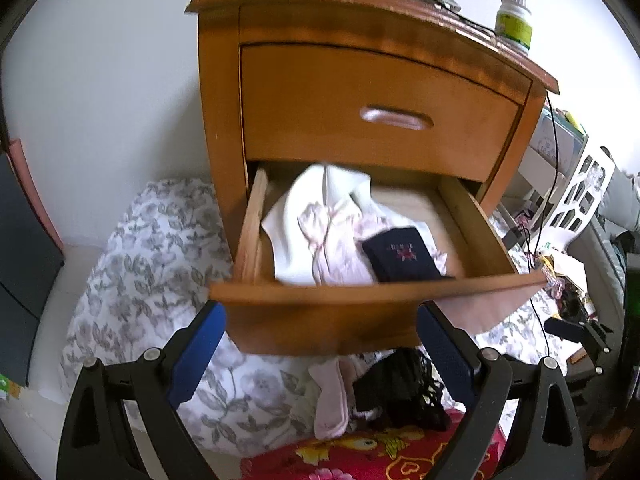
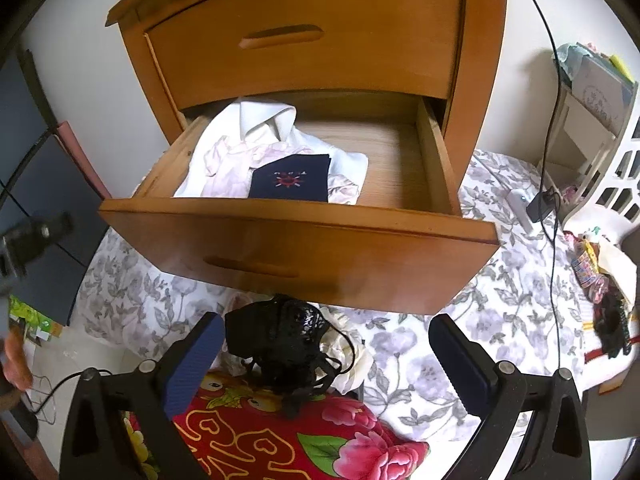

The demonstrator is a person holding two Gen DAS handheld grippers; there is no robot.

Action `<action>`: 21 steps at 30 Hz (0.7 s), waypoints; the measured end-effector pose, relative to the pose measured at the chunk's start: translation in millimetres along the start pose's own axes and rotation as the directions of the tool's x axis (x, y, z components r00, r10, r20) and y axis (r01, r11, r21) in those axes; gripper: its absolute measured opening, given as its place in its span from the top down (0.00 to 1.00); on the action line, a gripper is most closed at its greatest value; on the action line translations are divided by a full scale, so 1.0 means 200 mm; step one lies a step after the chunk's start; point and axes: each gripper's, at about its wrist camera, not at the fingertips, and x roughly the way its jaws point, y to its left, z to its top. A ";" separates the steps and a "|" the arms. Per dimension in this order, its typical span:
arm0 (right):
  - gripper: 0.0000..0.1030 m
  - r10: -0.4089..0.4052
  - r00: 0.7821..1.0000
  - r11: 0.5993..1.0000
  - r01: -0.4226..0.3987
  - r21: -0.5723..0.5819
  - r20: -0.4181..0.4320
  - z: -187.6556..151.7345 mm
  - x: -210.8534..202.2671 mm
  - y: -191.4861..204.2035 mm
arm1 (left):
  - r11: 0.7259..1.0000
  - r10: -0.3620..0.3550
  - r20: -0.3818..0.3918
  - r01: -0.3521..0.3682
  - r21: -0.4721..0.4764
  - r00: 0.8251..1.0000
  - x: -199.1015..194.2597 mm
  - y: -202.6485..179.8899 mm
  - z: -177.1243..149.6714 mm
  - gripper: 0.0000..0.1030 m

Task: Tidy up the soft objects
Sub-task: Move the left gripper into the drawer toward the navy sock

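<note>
I was in a bedroom at home. A wooden nightstand (image 1: 360,92) stood at twelve o'clock against a white wall (image 1: 104,60), its lower drawer (image 2: 296,232) pulled out and holding folded clothes (image 2: 280,160). A pill bottle (image 1: 514,24) sat on top at one o'clock. A floral bedsheet (image 2: 480,300) and a red flowered quilt (image 2: 288,440) lay below at six o'clock.

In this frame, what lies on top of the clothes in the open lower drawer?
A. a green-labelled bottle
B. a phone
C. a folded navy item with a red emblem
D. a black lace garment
C: the folded navy item rests on pale clothes inside the open lower drawer.
</note>
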 end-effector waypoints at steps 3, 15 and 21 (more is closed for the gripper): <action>0.00 -0.013 1.000 1.000 0.014 -0.008 0.012 0.01 -0.01 0.00 | 1.000 0.007 0.010 -0.008 0.017 1.000 0.01 0.00 0.07 0.07; 0.00 -0.056 0.996 0.998 0.057 -0.021 0.063 0.04 -0.05 -0.03 | 0.998 -0.003 -0.053 0.007 0.068 0.999 0.14 -0.03 0.33 0.07; 0.00 -0.074 0.994 0.997 0.076 -0.025 0.075 0.05 -0.04 -0.04 | 0.994 -0.001 -0.132 0.016 0.109 0.991 0.28 -0.10 0.37 0.07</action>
